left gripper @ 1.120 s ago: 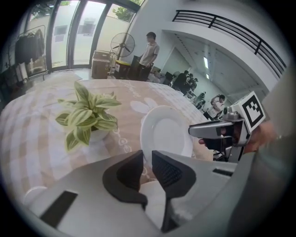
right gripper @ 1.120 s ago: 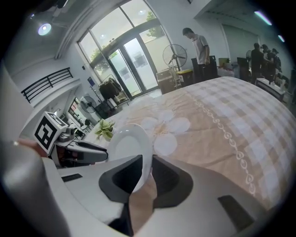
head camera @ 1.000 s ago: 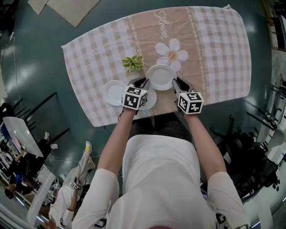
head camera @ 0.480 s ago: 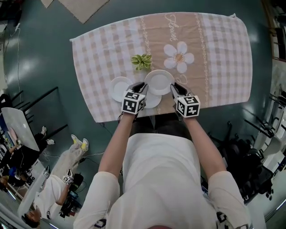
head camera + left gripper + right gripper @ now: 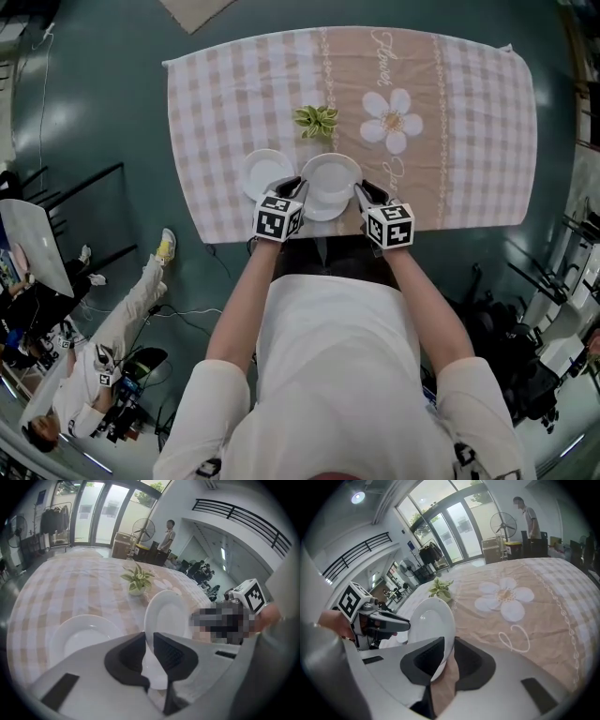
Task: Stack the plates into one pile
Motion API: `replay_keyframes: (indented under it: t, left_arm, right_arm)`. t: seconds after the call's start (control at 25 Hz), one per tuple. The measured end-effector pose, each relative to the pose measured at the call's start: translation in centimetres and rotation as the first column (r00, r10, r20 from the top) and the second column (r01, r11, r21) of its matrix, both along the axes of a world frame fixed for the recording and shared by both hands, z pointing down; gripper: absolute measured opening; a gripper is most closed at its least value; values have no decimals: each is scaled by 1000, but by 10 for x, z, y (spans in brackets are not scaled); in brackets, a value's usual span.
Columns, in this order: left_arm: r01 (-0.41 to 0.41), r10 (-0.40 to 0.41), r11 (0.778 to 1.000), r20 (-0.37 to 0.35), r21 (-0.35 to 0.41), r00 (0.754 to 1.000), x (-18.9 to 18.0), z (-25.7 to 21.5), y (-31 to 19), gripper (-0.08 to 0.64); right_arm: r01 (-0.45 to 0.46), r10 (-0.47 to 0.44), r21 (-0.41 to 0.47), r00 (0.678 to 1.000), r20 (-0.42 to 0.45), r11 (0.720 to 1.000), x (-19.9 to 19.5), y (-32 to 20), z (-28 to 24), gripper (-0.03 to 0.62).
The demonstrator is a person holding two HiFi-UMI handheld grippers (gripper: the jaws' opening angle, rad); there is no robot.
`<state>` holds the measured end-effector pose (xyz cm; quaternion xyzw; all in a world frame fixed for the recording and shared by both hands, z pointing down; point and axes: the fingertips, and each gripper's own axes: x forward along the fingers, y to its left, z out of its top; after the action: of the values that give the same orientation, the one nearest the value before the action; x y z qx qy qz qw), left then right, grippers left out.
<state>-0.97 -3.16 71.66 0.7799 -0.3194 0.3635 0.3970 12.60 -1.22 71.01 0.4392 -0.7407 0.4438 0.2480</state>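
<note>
- The left gripper [image 5: 149, 651] is clamped narrowly on the left rim of the held plate [image 5: 168, 616].
- The right gripper [image 5: 449, 656] pinches that plate's opposite rim.
- Between the grippers and beneath it lies a second plate [image 5: 323, 212].
- A third plate [image 5: 266, 172] sits just left of the left gripper.
- A small plant [image 5: 317, 120] stands beyond.

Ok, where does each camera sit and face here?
Head view: on the person's head, facing steeply down at the table; shows torso, both arms, left gripper and right gripper.
Left gripper view: on the left gripper, looking along its jaws across the table at the right gripper.
Right gripper view: on the right gripper, looking along its jaws back at the left gripper.
Shared: all see the white plate clamped by both, and the plant.
</note>
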Motion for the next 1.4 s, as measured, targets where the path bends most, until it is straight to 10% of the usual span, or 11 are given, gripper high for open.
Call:
replay_keyframes:
  t: [1.4]
  left_arm:
    - [92, -90, 990, 22, -108, 996, -34, 38, 63, 126]
  right_arm:
    - [244, -253, -80, 957, -142, 967, -43, 29, 31, 141]
